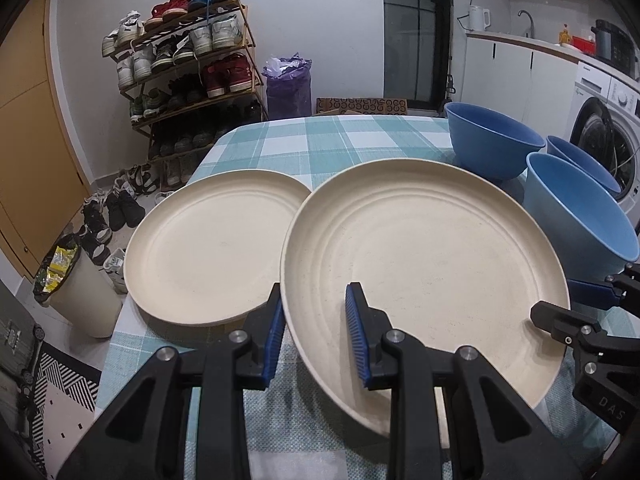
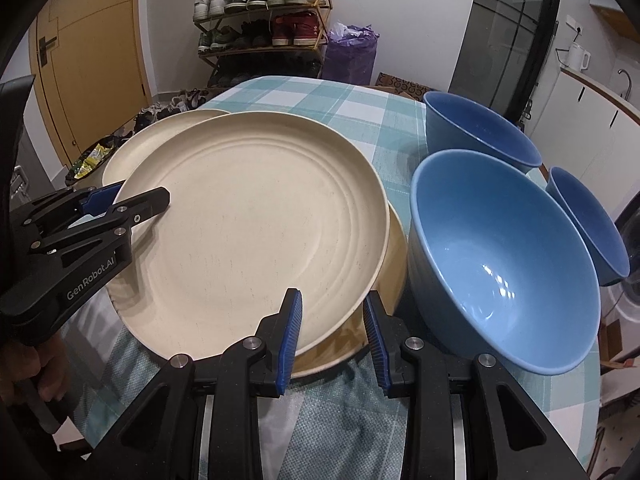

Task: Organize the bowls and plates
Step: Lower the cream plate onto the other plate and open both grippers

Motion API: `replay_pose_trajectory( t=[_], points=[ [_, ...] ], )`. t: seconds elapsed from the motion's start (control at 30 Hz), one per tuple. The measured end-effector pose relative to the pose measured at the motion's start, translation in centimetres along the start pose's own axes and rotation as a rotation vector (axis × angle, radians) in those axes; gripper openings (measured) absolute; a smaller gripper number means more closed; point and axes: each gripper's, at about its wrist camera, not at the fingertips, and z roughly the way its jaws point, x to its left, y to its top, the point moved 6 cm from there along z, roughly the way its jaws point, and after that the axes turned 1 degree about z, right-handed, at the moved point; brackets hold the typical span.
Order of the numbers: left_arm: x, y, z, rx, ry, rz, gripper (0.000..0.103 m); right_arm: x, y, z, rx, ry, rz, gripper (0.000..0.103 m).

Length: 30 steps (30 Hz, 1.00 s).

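The stiff, light-looking, smooth cream plate [image 1: 424, 264] is being held tilted over a second plate [image 2: 394, 248] near the table's [image 1: 320, 136] front edge, clamped at opposite rims by the left tongs [image 1: 316, 336] and right tongs [image 2: 332, 336].

Far tablecloth [image 1: 320, 136]: bare checks give you open passage beyond the plates.
Right side: three blue bowls [image 2: 504, 256] crowd your path, touching the plate stack [image 2: 248, 216].
Left edge: second plate [image 1: 208, 248] fills it.
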Motion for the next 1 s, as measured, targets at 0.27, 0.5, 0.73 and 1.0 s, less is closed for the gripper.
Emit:
replay_pose_trajectory(
  t=[0.27, 0.5, 0.73, 1.0],
  points=[
    [-0.9, -0.3, 0.7, 0.014, -0.018, 0.012, 0.028, -0.7, -0.4, -0.4, 0.008, -0.019, 0.012, 0.032],
    [-1.3, -0.6, 1.2, 0.025, -0.019, 0.024, 0.028, -1.0, -0.8, -0.3, 0.023, -0.017, 0.027, 0.034],
    [-2.1, -0.7, 1.3, 0.033, -0.018, 0.062, 0.029, 0.1, -0.9, -0.4, 0.008, 0.017, -0.016, 0.035],
    [-2.4, -1.2, 1.9, 0.077, -0.023, 0.083, 0.037, 1.7, -1.0, 0.1, 0.01, 0.028, -0.064, 0.036]
  ],
)
